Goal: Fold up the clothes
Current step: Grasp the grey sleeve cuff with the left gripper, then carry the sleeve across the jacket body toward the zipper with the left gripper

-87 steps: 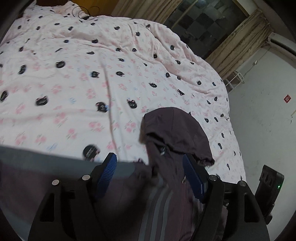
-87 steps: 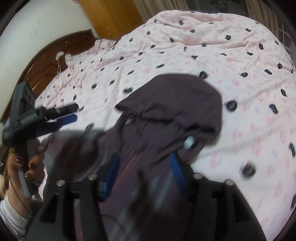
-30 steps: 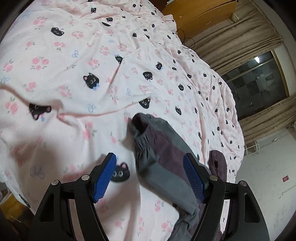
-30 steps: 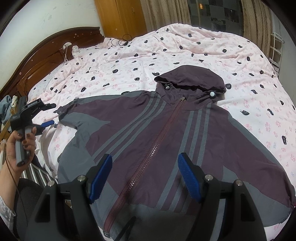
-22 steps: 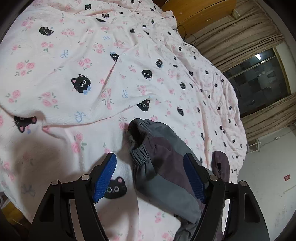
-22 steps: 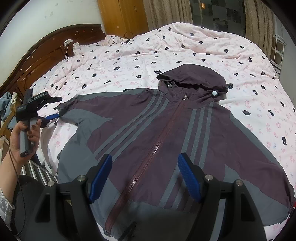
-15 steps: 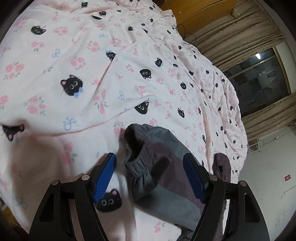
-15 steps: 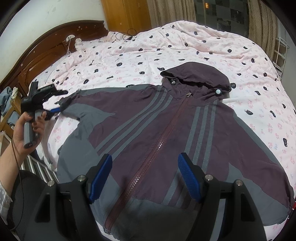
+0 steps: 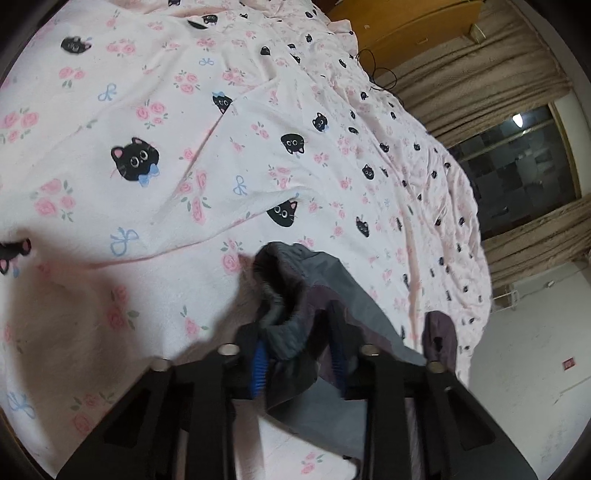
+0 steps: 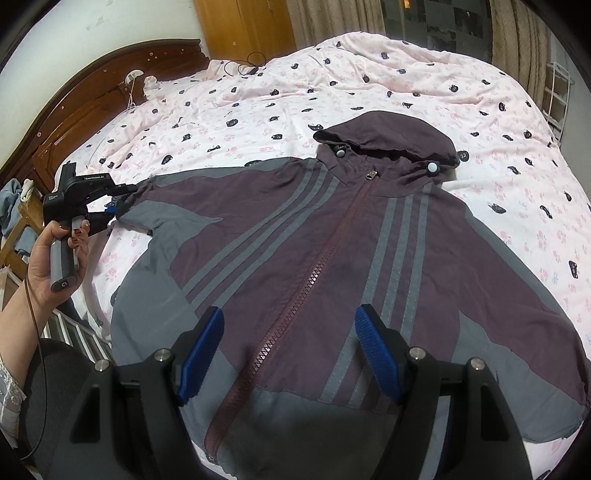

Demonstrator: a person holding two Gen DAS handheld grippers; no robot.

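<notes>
A bed covered by a pink sheet printed with black cat faces, roses and bows fills both views. In the right wrist view its dark wooden headboard curves along the edge from nine to eleven o'clock, a wooden cabinet stands at twelve o'clock, and curtains hang by a dark window at two o'clock in the left wrist view.

A purple and grey hooded jacket lies spread face up on the sheet in the middle of the right wrist view. Its zip is done up, the hood points to twelve o'clock, one sleeve reaches out to nine o'clock and the other to four o'clock. Grey stripes run down each side of the zip.

The right gripper hangs over the jacket's hem at six o'clock, its blue pads spread wide with nothing between them.

At nine o'clock a hand holds the left gripper at the end of the nine o'clock sleeve. In the left wrist view the left gripper's jaws are closing with the gathered sleeve cuff bunched between the blue pads, which press on the fabric from both sides.
</notes>
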